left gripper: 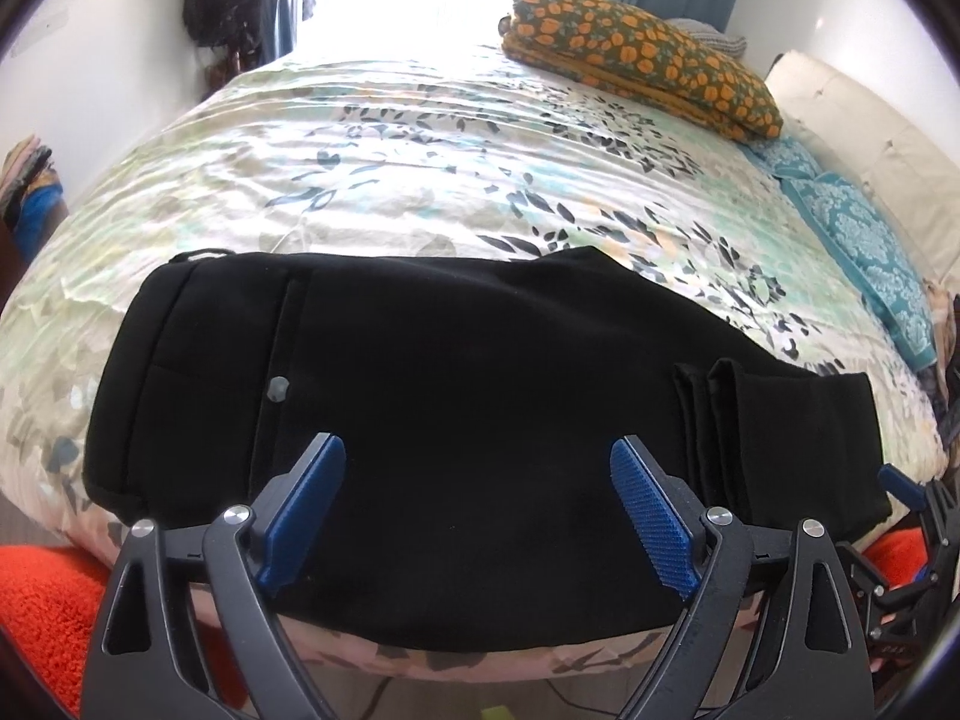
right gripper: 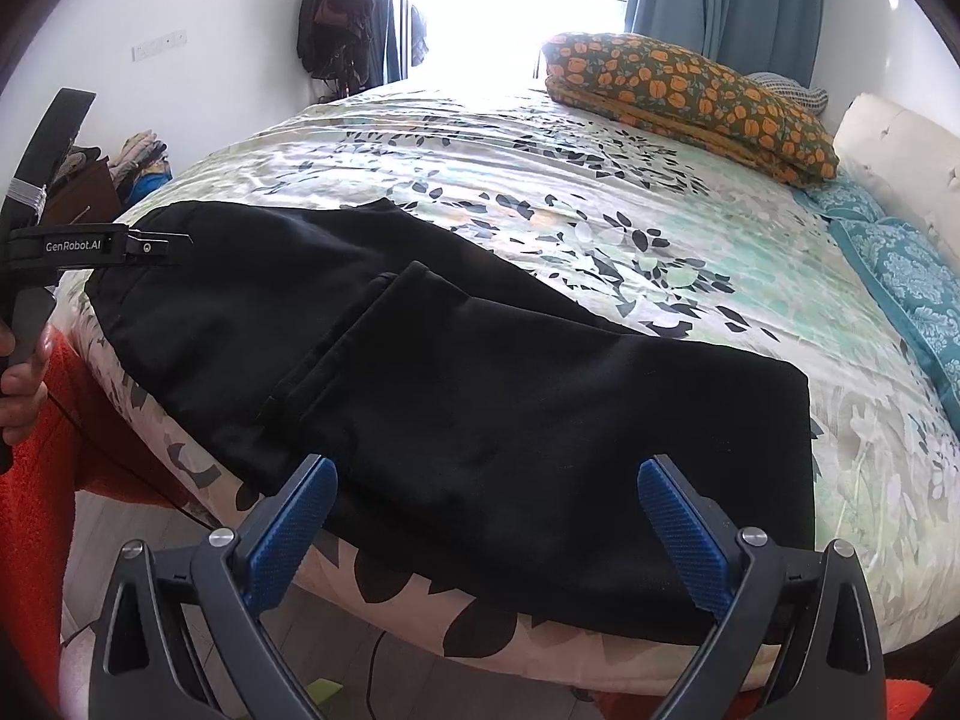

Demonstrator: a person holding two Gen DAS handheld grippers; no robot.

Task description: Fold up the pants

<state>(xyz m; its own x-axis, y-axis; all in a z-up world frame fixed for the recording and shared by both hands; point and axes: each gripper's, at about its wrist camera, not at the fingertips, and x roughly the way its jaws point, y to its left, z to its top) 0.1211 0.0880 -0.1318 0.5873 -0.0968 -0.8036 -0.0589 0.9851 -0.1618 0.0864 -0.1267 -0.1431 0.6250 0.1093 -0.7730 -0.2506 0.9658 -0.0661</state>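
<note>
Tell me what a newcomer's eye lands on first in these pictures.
The black pants dominate, lying folded along the near edge of the floral bedspread. The left hand-held gripper and the right hand-held gripper hover open above them, gripping nothing. Next comes the orange-flowered pillow at the far right of the bed.

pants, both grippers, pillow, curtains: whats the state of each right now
black pants: folded, lying flat near the bed's front edge, leg hems doubled back on top
left gripper: open, nothing between the pads
right gripper: open, nothing between the pads
floral bedspread: spread over the bed, lightly wrinkled
orange flowered pillow: lying flat at the far corner
blue curtains: drawn aside, window bright
</note>
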